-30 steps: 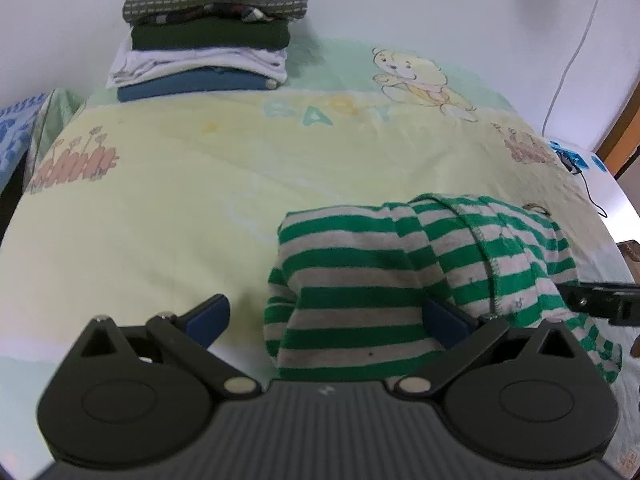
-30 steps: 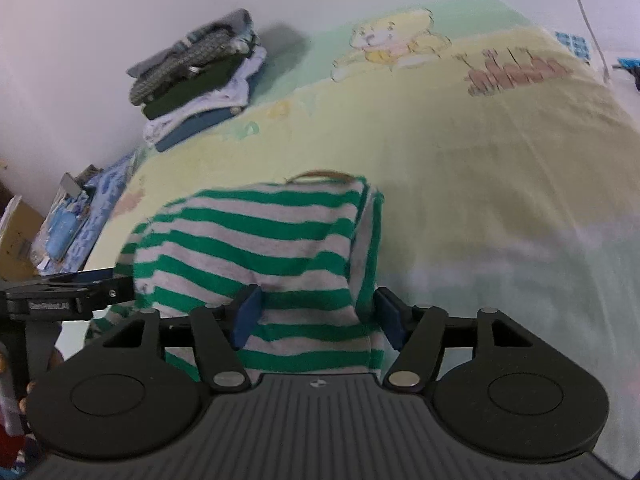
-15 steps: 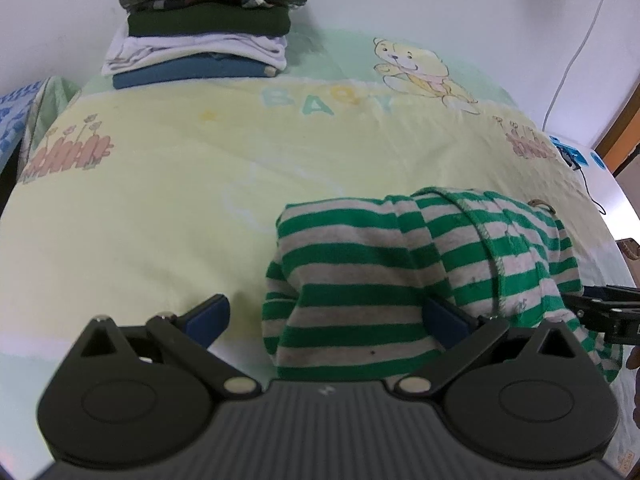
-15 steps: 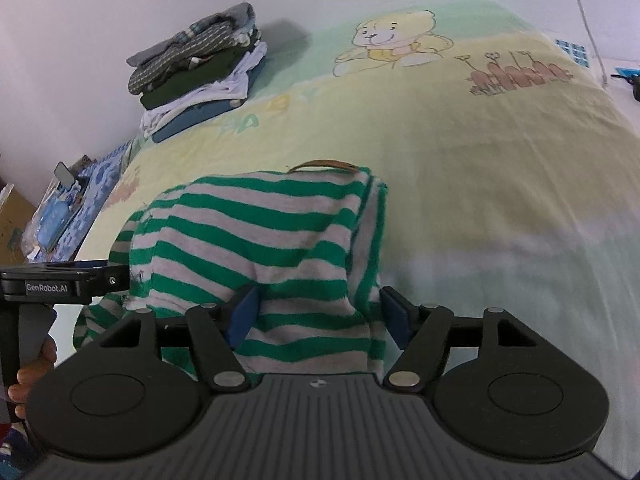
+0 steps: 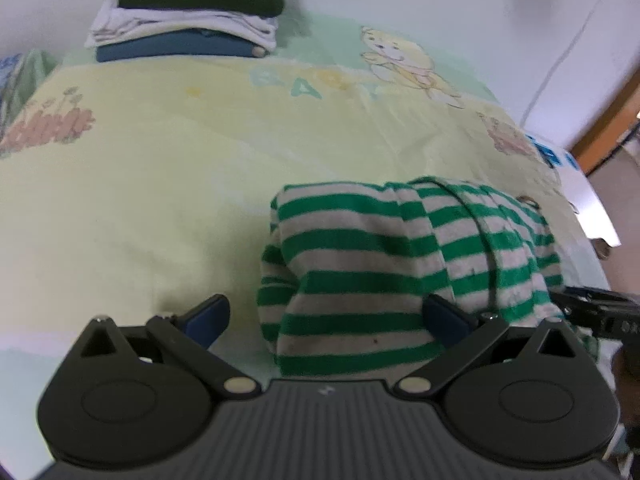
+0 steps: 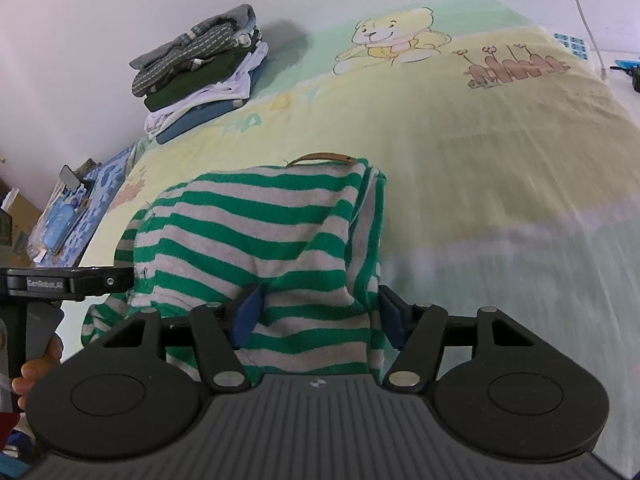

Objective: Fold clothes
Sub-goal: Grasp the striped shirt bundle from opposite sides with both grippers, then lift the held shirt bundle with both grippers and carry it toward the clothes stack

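Right gripper (image 6: pixel 316 316) jaws have just narrowed around the shirt (image 6: pixel 260 240), not pinching.
Left gripper (image 5: pixel 326 316) gapes; I'd grip the 6 o'clock hem evenly.

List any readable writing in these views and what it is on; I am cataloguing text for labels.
"BABY", printed on the yellow blanket.
"GenRobot.AI", partly blurred, on the left tool's body.
Lettering on the right tool's body: cut off, unreadable.
Leather tag on the striped garment: no legible text.
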The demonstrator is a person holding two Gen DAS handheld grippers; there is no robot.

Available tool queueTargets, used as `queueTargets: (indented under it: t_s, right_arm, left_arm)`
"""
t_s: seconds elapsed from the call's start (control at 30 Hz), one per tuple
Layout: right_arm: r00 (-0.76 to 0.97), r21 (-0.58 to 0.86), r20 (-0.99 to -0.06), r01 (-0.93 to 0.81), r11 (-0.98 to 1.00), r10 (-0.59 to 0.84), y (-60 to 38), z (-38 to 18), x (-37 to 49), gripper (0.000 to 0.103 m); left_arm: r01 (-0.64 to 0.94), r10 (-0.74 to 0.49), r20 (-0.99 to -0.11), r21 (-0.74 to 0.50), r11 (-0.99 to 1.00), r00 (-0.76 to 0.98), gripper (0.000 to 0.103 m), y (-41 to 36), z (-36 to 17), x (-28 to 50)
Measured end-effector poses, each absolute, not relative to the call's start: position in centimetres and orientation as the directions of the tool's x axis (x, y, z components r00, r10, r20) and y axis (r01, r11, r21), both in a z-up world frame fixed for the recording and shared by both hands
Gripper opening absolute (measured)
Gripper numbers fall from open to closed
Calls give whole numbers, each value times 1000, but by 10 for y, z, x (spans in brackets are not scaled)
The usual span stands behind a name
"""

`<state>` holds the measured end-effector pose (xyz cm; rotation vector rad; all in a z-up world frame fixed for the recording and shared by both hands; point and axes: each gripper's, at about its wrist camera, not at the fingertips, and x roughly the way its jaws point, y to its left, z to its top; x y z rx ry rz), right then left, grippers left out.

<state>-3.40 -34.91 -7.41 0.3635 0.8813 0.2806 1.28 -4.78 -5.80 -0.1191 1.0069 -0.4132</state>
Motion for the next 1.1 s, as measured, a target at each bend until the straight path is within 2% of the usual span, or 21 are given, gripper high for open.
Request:
queueTargets:
  t_s: [0.2, 0.4, 0.53, 0.63, 0.67, 0.73, 0.83, 0.97, 1.1]
  right_arm:
    - [607, 418, -691, -107, 902, 392, -350, -75, -35, 63]
    - [621, 406, -680, -122, 906, 388, -347, -77, -31, 66]
    - [596, 442, -687, -111, 890, 416, -351, -75, -31, 55]
    - [562, 465, -690, -138, 875, 455, -356, -74, -32, 47]
    - [554, 460, -692, -155, 874, 462, -356, -73, -32, 45]
    - [544, 473, -690, -160, 866, 477, -358, -74, -29, 45]
    - [547, 531, -669, -123, 838, 504, -363, -79, -24, 52]
    - [573, 531, -652, -124, 838, 497, -359, -79, -29, 54]
    - [570, 523, -660, -118, 844, 489, -359, -76, -31, 41]
  left_arm:
    - [306, -472, -779, -370, 877, 412, 102, -30, -63, 5]
    - [384, -523, -761, -384, 840, 383, 100, -53, -62, 5]
    - [371, -568, -735, -444, 816, 371, 99, -51, -64, 5]
    - [350, -601, -718, -494, 796, 352, 95, -51, -64, 4]
    - [373, -584, -728, -462, 805, 359, 91, -55, -63, 1]
    - [410, -561, -740, -412, 814, 371, 88, -61, -62, -3]
    - [386, -591, -717, -460, 800, 370, 80, -51, -63, 0]
    - [357, -595, -698, -480, 802, 398, 76, -51, -65, -6]
    - [334, -567, -689, -459, 823, 451, 67, -56, -62, -20]
